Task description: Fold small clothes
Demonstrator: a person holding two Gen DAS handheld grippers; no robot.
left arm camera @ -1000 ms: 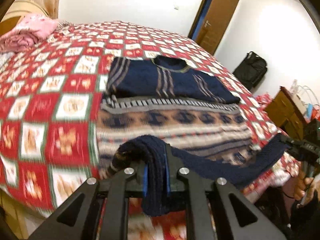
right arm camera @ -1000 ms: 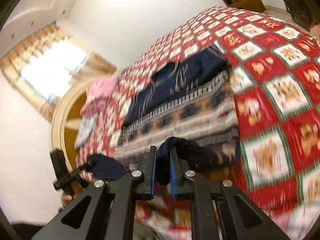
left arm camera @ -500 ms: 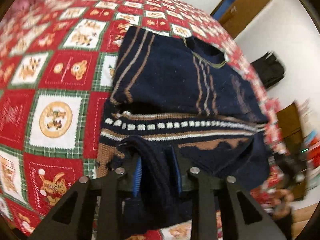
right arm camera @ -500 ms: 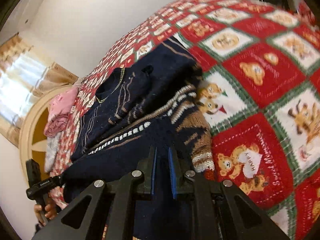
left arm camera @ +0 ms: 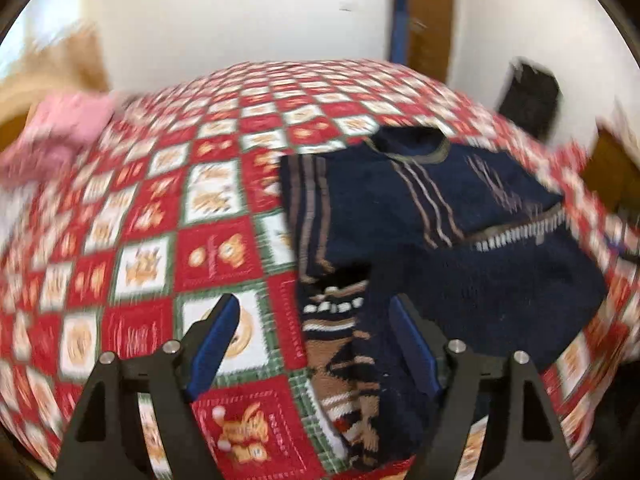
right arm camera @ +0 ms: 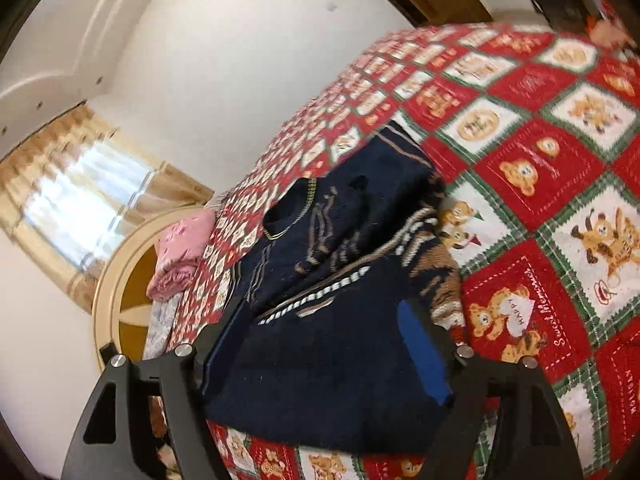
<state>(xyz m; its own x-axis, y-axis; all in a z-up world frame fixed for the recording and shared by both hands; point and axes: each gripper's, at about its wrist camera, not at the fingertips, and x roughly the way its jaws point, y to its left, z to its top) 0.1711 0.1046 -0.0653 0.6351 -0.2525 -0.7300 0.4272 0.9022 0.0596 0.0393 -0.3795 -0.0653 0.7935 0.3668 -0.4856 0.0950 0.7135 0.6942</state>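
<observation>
Both grippers' jaws have just been opening: the left gripper [left arm camera: 310, 340] and right gripper [right arm camera: 324, 344] are standing wide, gripping nothing, over the folded navy sweater [left arm camera: 460, 248] lying on the red patchwork bedspread [left arm camera: 168, 240]. Motion blur is smearing the left view's edges.

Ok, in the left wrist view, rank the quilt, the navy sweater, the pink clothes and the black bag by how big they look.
1. Quilt
2. Navy sweater
3. Pink clothes
4. Black bag
The last two lie farther off and blurred, so their order is unsure.
</observation>
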